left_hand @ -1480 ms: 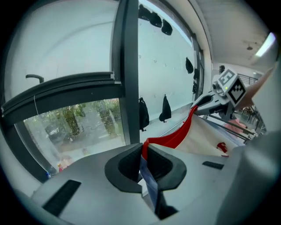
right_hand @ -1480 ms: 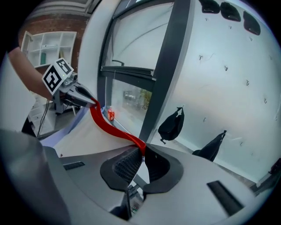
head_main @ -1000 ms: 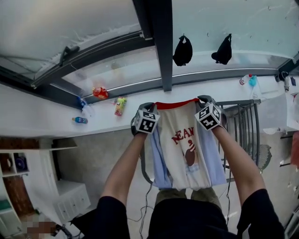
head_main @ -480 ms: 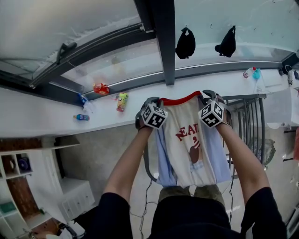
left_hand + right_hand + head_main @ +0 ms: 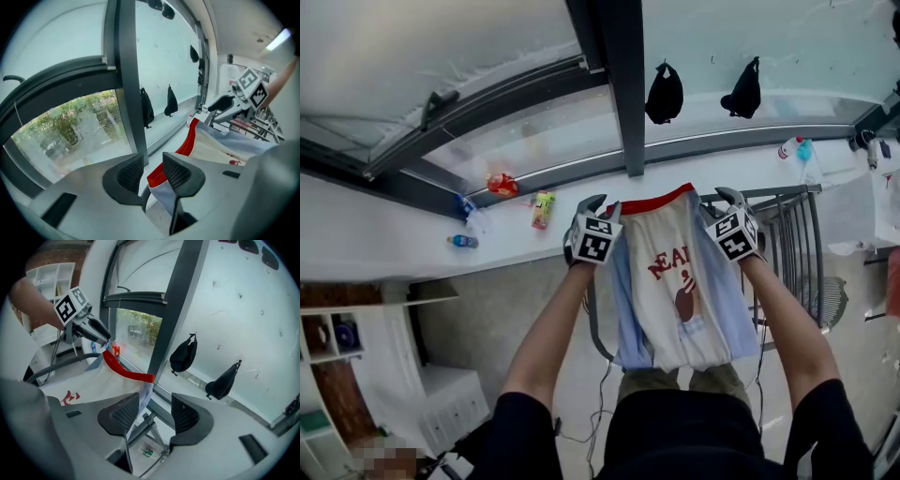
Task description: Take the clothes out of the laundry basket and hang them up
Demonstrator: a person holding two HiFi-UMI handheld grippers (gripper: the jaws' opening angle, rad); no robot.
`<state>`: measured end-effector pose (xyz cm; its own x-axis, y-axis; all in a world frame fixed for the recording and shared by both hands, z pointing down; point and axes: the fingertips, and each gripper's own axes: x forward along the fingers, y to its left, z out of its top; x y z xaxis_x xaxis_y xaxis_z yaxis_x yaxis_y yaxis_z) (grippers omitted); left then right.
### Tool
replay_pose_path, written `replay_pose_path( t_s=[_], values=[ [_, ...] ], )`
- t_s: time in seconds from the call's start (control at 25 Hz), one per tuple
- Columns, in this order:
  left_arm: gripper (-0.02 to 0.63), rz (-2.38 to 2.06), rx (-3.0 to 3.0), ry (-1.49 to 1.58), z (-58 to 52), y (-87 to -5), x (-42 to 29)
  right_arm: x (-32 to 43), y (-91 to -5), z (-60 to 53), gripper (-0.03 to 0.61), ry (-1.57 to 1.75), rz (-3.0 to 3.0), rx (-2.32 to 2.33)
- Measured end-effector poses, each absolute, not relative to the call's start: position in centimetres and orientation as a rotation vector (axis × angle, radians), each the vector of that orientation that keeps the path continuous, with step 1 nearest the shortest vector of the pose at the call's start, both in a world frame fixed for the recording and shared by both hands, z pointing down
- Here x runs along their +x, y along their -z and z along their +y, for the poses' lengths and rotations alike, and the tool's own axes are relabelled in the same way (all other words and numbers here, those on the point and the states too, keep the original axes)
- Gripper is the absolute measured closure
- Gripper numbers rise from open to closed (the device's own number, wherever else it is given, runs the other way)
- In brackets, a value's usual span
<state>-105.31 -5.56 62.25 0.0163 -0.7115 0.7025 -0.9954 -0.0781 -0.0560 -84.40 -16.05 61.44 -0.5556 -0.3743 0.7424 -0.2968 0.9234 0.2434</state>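
A cream shirt (image 5: 675, 281) with a red collar, pale blue sleeves and red print hangs in front of me, its top edge stretched between my two grippers. My left gripper (image 5: 592, 203) is at the shirt's left shoulder. Its jaws are opening, and the red collar and blue cloth (image 5: 159, 180) lie loose against one pad. My right gripper (image 5: 724, 195) is at the right shoulder, its jaws also opening, with the cloth edge (image 5: 143, 397) hanging beside one pad. In the right gripper view the collar (image 5: 123, 371) runs across to the left gripper (image 5: 96, 329).
A grey metal drying rack (image 5: 797, 244) stands behind and to the right of the shirt. The white windowsill (image 5: 412, 234) carries bottles and packets (image 5: 502, 185). Two black bags (image 5: 664, 94) hang on the window beside a dark pillar (image 5: 623, 84). White shelves (image 5: 356, 328) stand lower left.
Both grippers' jaws have spread from shut on the shirt's shoulders to apart. The grippers moved slightly outward. The shirt hangs in the same place.
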Motion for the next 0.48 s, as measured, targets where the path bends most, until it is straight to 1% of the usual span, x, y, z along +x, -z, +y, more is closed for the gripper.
replay_pose_path(
  t_s=[0.28,0.48],
  values=[
    [0.489,-1.813,1.876,-0.616,-2.8,-55.7,-101.9,-79.0,-55.0,-12.0,0.396,-0.096,-2.391,0.512],
    [0.494,-1.884,2.086,-0.593,-0.1,-48.1,-95.6,-72.5,-49.0,-8.5,0.396,-0.21,-2.522,0.629]
  ],
)
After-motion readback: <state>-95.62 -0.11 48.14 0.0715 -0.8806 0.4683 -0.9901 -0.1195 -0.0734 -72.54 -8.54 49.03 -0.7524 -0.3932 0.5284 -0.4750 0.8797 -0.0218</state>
